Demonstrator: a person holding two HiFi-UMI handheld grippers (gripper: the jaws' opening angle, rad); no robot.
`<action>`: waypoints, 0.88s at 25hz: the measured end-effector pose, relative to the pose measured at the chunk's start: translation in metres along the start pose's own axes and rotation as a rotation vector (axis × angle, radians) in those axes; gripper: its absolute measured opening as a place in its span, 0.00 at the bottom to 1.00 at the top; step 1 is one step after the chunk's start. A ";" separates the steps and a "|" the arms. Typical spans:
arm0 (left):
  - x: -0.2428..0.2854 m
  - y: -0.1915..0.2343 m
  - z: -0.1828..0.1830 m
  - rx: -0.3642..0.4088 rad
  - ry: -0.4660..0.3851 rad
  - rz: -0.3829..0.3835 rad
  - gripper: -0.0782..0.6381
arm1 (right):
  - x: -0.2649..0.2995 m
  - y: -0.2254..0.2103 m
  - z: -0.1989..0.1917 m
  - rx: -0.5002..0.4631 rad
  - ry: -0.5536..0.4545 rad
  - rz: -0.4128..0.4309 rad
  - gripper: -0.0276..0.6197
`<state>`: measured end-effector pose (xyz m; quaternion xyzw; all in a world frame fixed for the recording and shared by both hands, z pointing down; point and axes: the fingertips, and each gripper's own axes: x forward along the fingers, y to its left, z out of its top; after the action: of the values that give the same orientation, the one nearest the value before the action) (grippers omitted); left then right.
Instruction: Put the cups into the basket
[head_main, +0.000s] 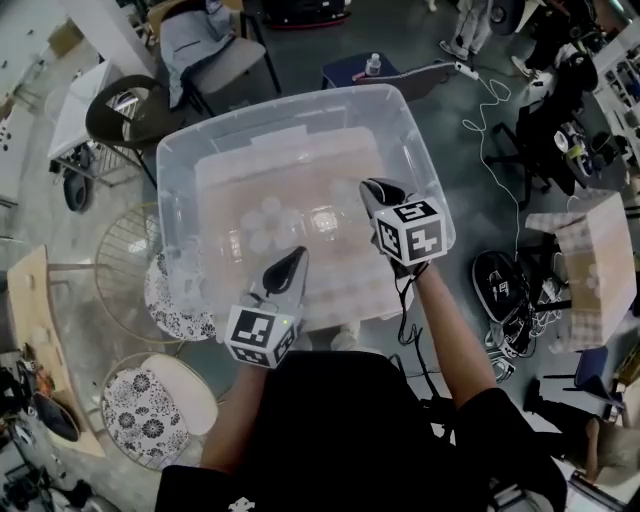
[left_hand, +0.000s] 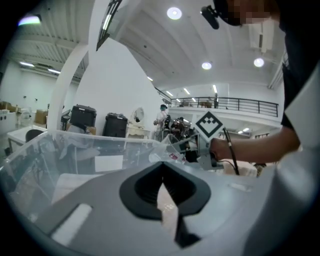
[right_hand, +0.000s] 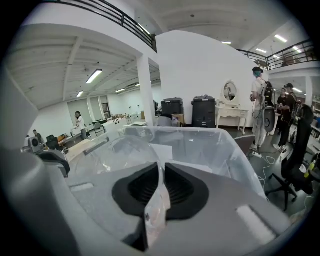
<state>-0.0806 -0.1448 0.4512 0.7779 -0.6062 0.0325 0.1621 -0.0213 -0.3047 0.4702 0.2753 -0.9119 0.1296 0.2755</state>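
Though in basket (head_main: 172, 190), cups (head_main: 266, 226) barely distinct

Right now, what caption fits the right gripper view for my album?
The right gripper pinches a clear cup by its thin wall, clear bin ahead.

The storage bin (head_main: 170, 170) is clear, colourless plastic with a milky haze. The cups (head_main: 262, 225) lying in it are equally transparent and show as pale rings. The left gripper (head_main: 293, 258) and right gripper (head_main: 375, 188) are light grey with black ribbed pads. Each carries a white cube (head_main: 412, 232) printed with black square markers. The cup (left_hand: 167, 207) in the left jaws looks translucent pinkish-beige, and the one in the right jaws (right_hand: 156, 210) is glassy clear. Left of the bin, a stool cushion (head_main: 150, 410) has a black floral print on white. Right of the bin are a tan cardboard box (head_main: 590, 250) and a white cable (head_main: 490, 130) on the dark grey floor (head_main: 470, 215).
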 end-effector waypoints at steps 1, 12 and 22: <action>0.000 0.001 0.000 0.002 -0.002 0.003 0.12 | 0.006 0.000 -0.002 -0.003 0.014 0.007 0.09; -0.002 0.004 0.000 0.003 -0.009 0.030 0.12 | 0.079 -0.008 -0.053 -0.002 0.226 0.047 0.09; -0.004 0.005 0.000 0.018 -0.002 0.041 0.12 | 0.124 -0.013 -0.104 0.010 0.409 0.064 0.09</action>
<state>-0.0867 -0.1424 0.4519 0.7669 -0.6217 0.0402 0.1538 -0.0557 -0.3284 0.6270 0.2154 -0.8445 0.1963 0.4494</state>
